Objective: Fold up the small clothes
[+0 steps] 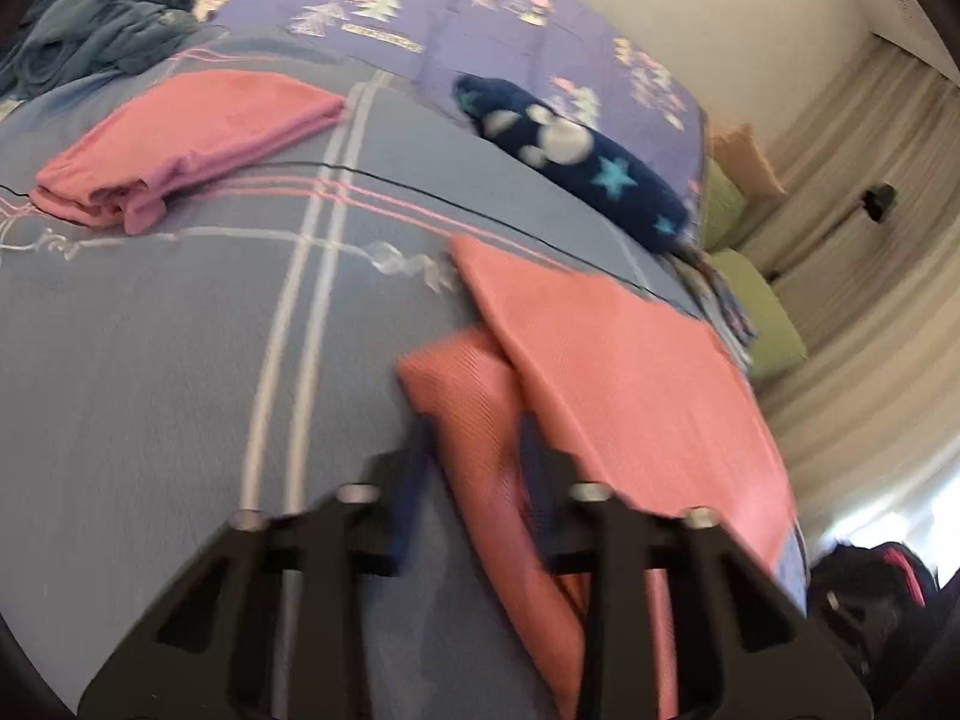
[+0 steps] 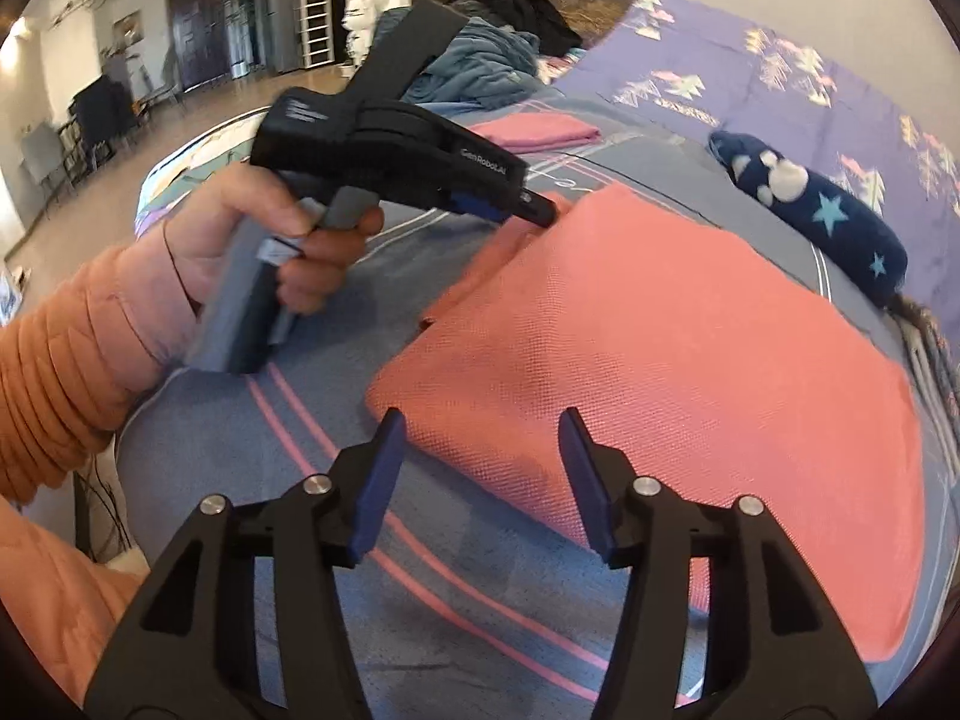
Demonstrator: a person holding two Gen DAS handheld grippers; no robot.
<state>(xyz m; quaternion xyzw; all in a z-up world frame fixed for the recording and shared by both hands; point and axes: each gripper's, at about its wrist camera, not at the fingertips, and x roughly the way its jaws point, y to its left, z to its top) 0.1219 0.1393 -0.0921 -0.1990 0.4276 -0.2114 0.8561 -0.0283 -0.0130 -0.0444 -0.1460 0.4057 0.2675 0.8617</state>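
A salmon-pink garment [image 2: 660, 360] lies flat on the blue striped bedspread [image 2: 252, 432], with a sleeve [image 1: 474, 420] sticking out at its left side. My left gripper [image 1: 474, 444] has its jaws open around that sleeve; the view is blurred. In the right wrist view the left gripper [image 2: 540, 213] touches the garment's far left edge. My right gripper [image 2: 480, 450] is open and empty over the garment's near edge. A folded pink garment [image 1: 186, 138] lies further back on the bed; it also shows in the right wrist view [image 2: 534, 132].
A navy star-patterned plush roll [image 1: 576, 156] lies at the edge of a purple quilt [image 1: 420, 6]. A heap of blue cloth [image 1: 102, 18] sits at the back. The bed's right edge [image 1: 774, 396] drops toward curtains. A room with furniture lies beyond the bed's left side.
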